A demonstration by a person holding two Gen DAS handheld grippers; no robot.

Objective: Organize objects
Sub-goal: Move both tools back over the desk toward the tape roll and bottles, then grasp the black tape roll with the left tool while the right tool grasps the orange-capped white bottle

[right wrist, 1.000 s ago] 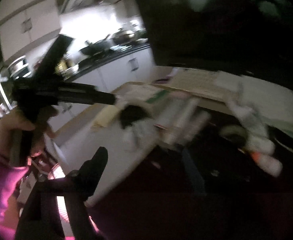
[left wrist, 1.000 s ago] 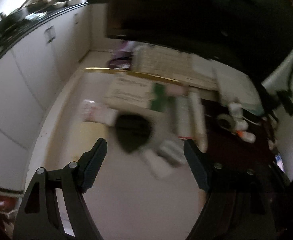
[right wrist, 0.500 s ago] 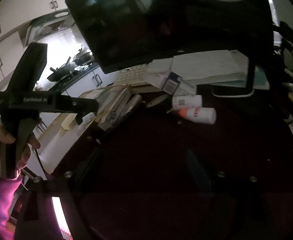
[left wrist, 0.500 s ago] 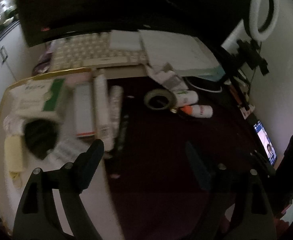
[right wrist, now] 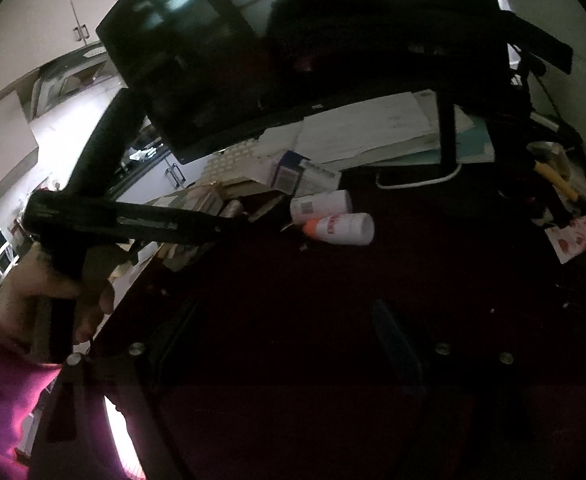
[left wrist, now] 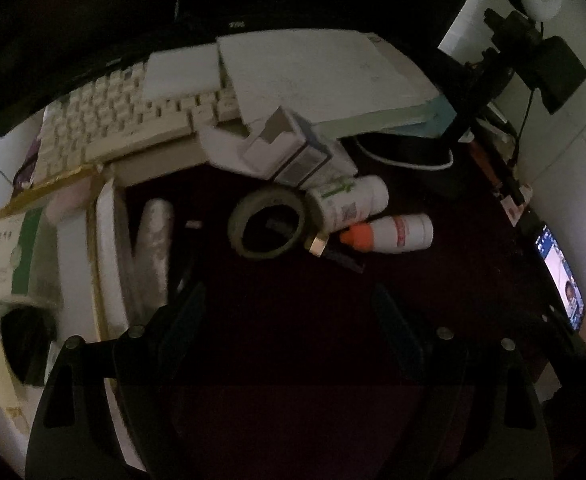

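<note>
Left wrist view looks down on a pretty cluttered dark desk. The left gripper has its jaws spread wide with nothing between them, hanging over a bare patch of the desk. Just past it there's a roll of tape lying flat, and touching its right side a white bottle with green print on its side. Right below that bottle lies a smaller white bottle with an orange cap, cap pointing at the tape. A small open cardboard box sits behind the tape, leaning against a cream keyboard and a stack of paper. A phone with its screen lit lies at the far right edge.

Right wrist view is really dim. The right gripper is barely visible against the dark desk, but its jaws stand well apart and I can't see anything between them; they've just been opening. Both bottles show further ahead, well clear of it. At the left, a hand in a pink sleeve holds the other gripper's handle.
</note>
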